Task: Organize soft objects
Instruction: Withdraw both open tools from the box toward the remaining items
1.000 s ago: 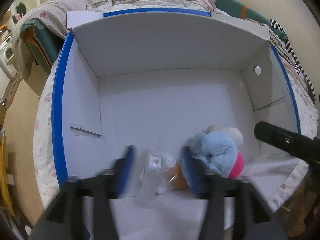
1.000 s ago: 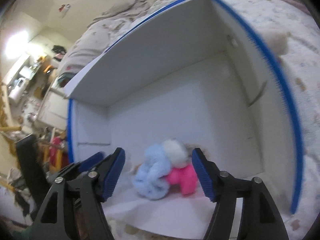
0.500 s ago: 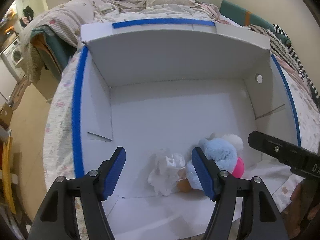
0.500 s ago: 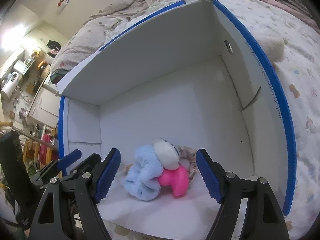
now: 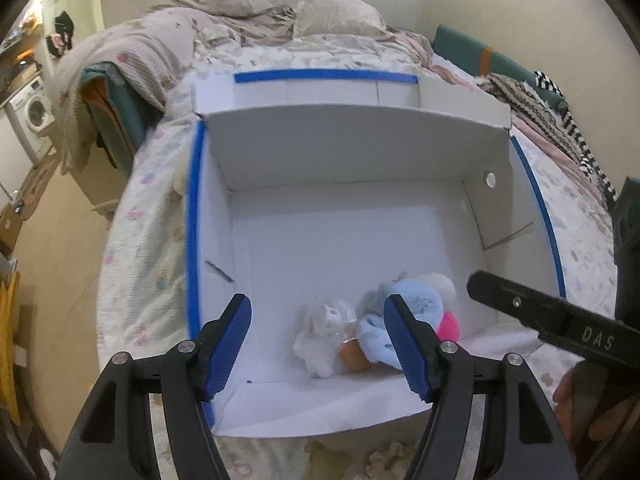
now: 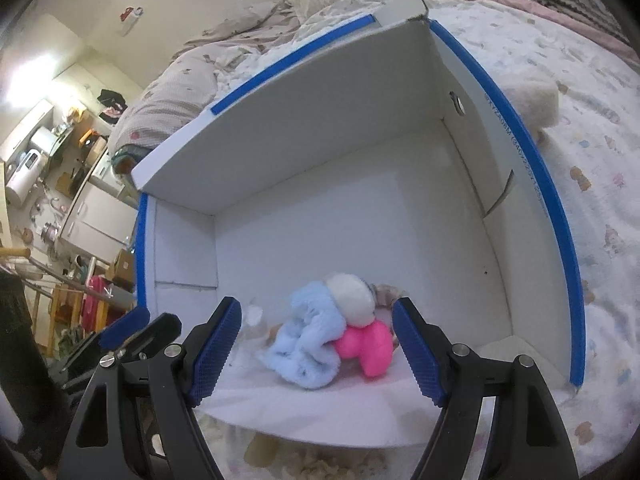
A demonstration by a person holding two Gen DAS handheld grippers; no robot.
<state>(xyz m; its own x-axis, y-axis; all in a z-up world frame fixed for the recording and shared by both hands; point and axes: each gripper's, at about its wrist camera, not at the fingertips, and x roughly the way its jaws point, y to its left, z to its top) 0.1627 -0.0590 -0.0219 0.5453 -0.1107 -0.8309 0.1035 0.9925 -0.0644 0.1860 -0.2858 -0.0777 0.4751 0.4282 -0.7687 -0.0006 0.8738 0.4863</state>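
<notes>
A white cardboard box (image 5: 344, 236) with blue-taped rims lies open on a bed. Near its front lie a light blue plush (image 5: 404, 312), a pink plush (image 5: 449, 325), a white fluffy ball (image 5: 440, 285) and a white toy in clear plastic (image 5: 324, 330). The right wrist view shows the blue plush (image 6: 310, 340), the pink plush (image 6: 366, 346) and the white ball (image 6: 352, 298). My left gripper (image 5: 318, 346) is open and empty above the box's front edge. My right gripper (image 6: 316, 354) is open and empty, just in front of the plush pile.
The box's front flap (image 6: 320, 404) lies flat toward me. A cream plush (image 6: 532, 104) sits on the bedspread right of the box. Rumpled blankets and a pillow (image 5: 336, 16) lie behind the box. The bed edge and floor (image 5: 52, 240) are to the left.
My left gripper let go of the plastic-wrapped toy, which now lies in the box, and pulled back and up. My right gripper drew back slightly; the plush pile stays put.
</notes>
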